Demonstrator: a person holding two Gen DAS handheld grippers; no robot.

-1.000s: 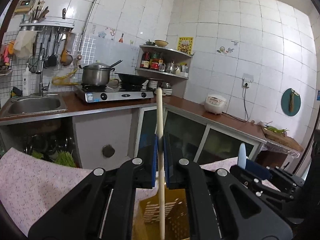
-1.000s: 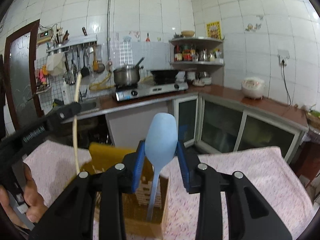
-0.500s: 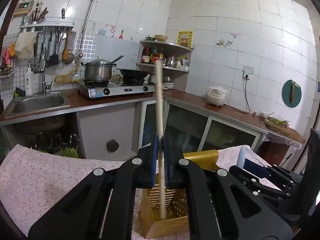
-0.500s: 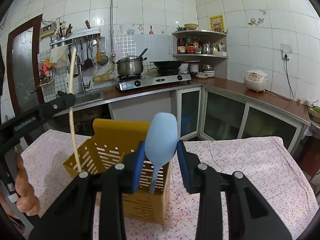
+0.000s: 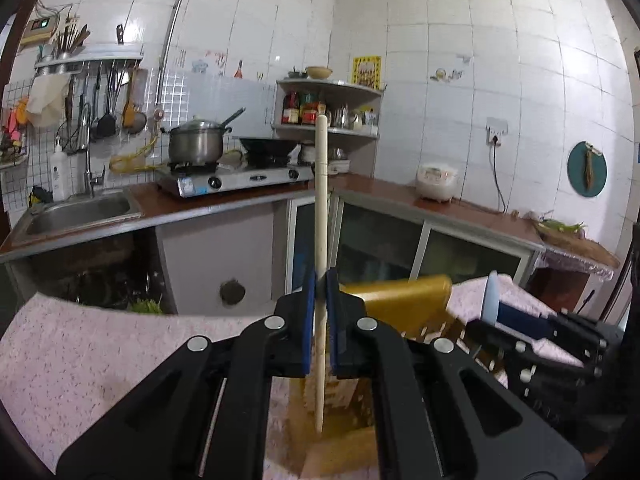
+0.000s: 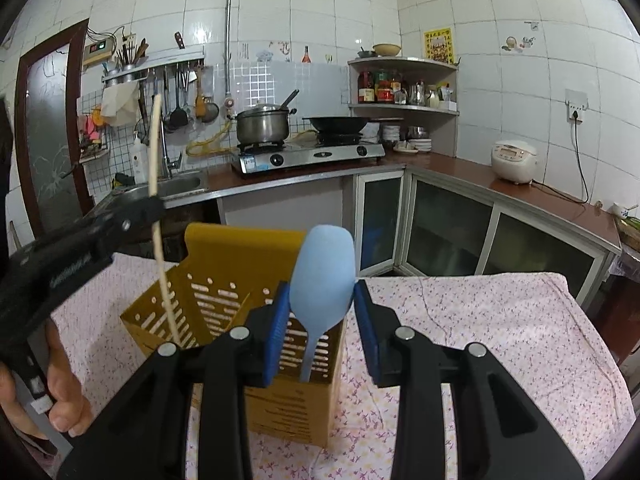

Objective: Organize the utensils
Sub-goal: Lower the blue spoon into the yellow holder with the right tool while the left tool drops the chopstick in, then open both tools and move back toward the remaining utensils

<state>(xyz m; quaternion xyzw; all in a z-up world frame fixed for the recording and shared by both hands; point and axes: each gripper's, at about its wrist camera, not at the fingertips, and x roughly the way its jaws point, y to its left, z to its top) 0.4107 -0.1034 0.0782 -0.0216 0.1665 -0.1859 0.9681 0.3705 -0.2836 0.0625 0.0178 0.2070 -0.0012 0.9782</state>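
Both utensils have sunk lower into the yellow holder [image 6: 224, 296] on the floral-clothed worktop [image 6: 480, 320]. Left tongs [image 5: 320, 296] clench the pale chopstick [image 5: 321, 216]; right tongs [image 6: 320, 312] grasp the blue spoon [image 6: 323, 276]. White-tiled kitchen behind, stove [image 6: 308, 156], rice cooker [image 6: 514, 161]; the holder's print is unreadable.

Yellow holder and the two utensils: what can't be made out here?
- Holder floor: right wrist view, hidden by its own walls; left wrist view, by the left gripper.
- Chopstick lower tip: whether it touches bottom can't be told in either view.
- Blue spoon handle end: right wrist view, lost inside the holder behind the right gripper.
- Print on the holder's front: too small.
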